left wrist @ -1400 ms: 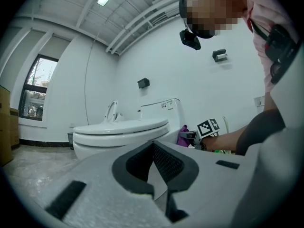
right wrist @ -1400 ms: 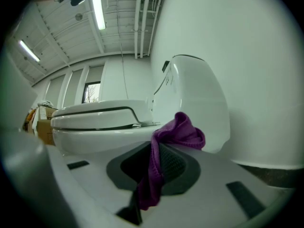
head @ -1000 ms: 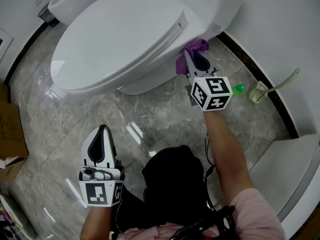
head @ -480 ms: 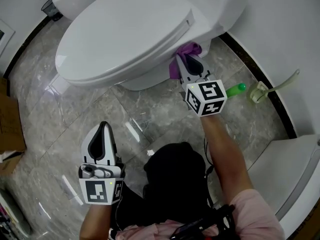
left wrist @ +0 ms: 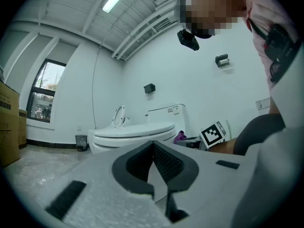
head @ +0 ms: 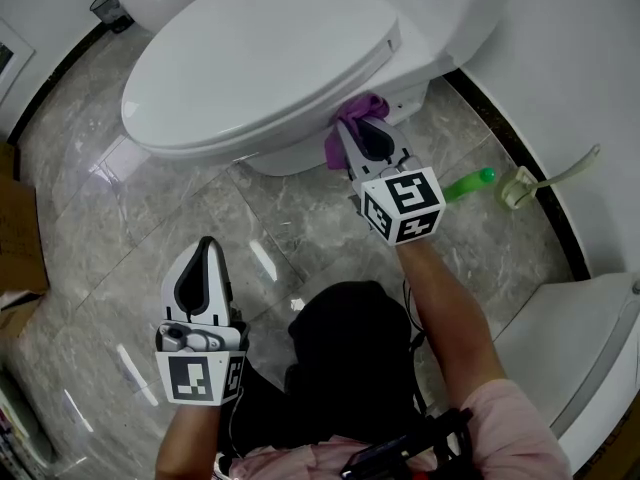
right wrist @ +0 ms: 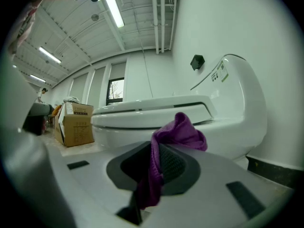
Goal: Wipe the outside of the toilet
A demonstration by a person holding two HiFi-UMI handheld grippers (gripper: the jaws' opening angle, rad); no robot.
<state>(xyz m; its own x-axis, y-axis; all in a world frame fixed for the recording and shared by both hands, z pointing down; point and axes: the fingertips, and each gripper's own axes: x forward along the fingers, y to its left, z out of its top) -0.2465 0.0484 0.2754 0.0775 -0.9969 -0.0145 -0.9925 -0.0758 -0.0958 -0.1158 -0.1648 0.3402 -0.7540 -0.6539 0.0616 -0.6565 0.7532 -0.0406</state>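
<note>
Wiping stroke in hand: flank of the bowl, under the seat rim, upper centre of the head view.

The purple microfibre cloth (head: 347, 118) is pinched between the jaws of the right gripper (head: 365, 140), which are clamped on it. It appears to lie against the outer wall of the white ceramic toilet (head: 270, 58), just below the closed seat. The left gripper (head: 205, 258), at lower left, is held over the grey marbled floor tiles (head: 130, 218), well apart from the toilet, with its jaws pressed together on nothing. How much of the outer surface is already wiped cannot be told. The next move is judged to call for the cloth to be drawn along the bowl's curve in steady contact, with a firm enough pinch that it is not dragged free.
</note>
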